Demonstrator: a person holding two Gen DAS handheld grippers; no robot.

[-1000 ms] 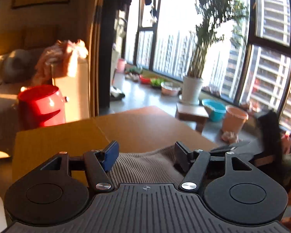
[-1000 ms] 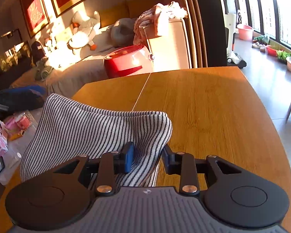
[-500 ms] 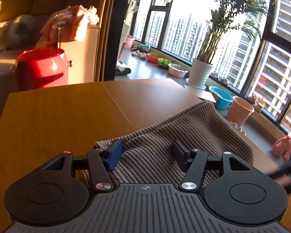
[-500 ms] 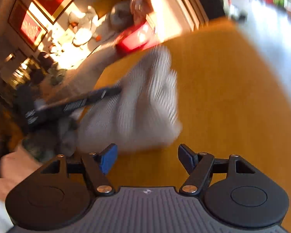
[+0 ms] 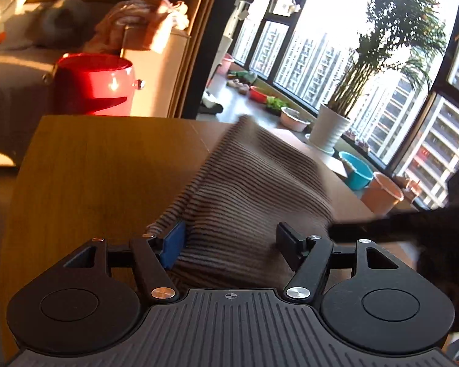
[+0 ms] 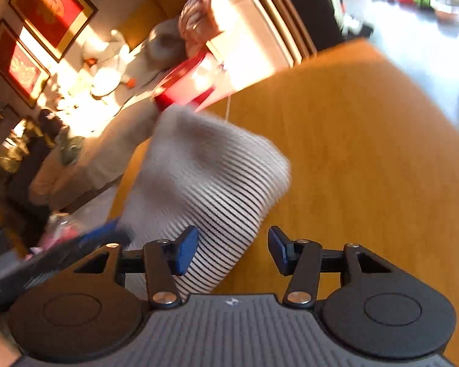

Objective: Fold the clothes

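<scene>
Your left gripper (image 5: 231, 241) points forward and downward over the wooden tabletop (image 5: 85, 180), level across its width, with the striped garment (image 5: 248, 195) bunched right in front of it. Its jaws stand wide and are opening; the cloth lies between them, its left edge brushing the blue pad, while the right pad stands clear of the fabric, so nothing is pinched. From this view the garment rises as a blurred heap from the near edge of the tabletop toward the middle, with its far tip lifted. A dark bar, part of the other tool, crosses the right side of the left wrist view just beyond the right finger. Your right gripper (image 6: 232, 250) is rolled, so the room tilts in its view, and it also aims down at the tabletop (image 6: 367, 159). Its jaws are at a middling width and closing; the striped garment (image 6: 211, 183) reaches in from the left, lying against the left pad and covering about half the gap, while the right pad has only bare wood ahead of it. Here the cloth sits toward the left edge of the tabletop, blurred at its far end. Beyond the far edge stands a red container (image 5: 95, 85), and a potted plant (image 5: 330, 128) stands by the window.
</scene>
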